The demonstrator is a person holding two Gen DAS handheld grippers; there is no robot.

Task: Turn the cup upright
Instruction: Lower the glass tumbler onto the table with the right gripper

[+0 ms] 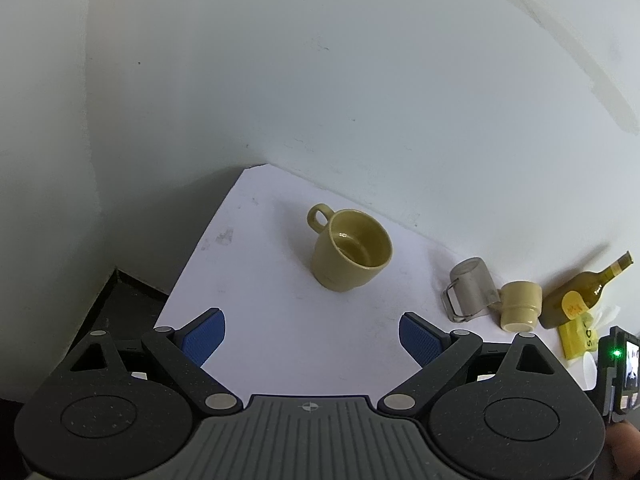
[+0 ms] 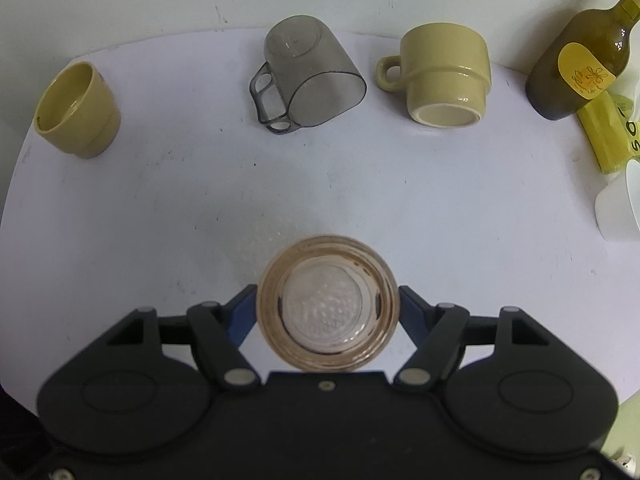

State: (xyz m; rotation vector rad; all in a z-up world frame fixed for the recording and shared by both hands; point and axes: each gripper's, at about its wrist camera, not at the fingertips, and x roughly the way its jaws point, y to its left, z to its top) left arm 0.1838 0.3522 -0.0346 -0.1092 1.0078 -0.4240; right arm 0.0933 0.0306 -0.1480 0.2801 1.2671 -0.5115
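Note:
My right gripper (image 2: 327, 308) is shut on a clear amber-tinted glass cup (image 2: 327, 304); I look straight at its round end, held above the white table (image 2: 360, 184). My left gripper (image 1: 312, 334) is open and empty, its blue pads (image 1: 204, 338) wide apart. An upright yellow mug (image 1: 350, 250) stands ahead of it, apart from the fingers; it also shows at far left in the right wrist view (image 2: 76, 110). A smoky grey plastic cup (image 2: 308, 80) lies on its side. A second yellow mug (image 2: 444, 76) stands upside down.
A dark olive bottle with a yellow label (image 2: 580, 56) stands at the right, by a yellow packet (image 2: 612, 132) and a white bowl (image 2: 620, 204). White walls (image 1: 280, 80) close the table's far side and left corner. The table's left edge drops off (image 1: 168, 296).

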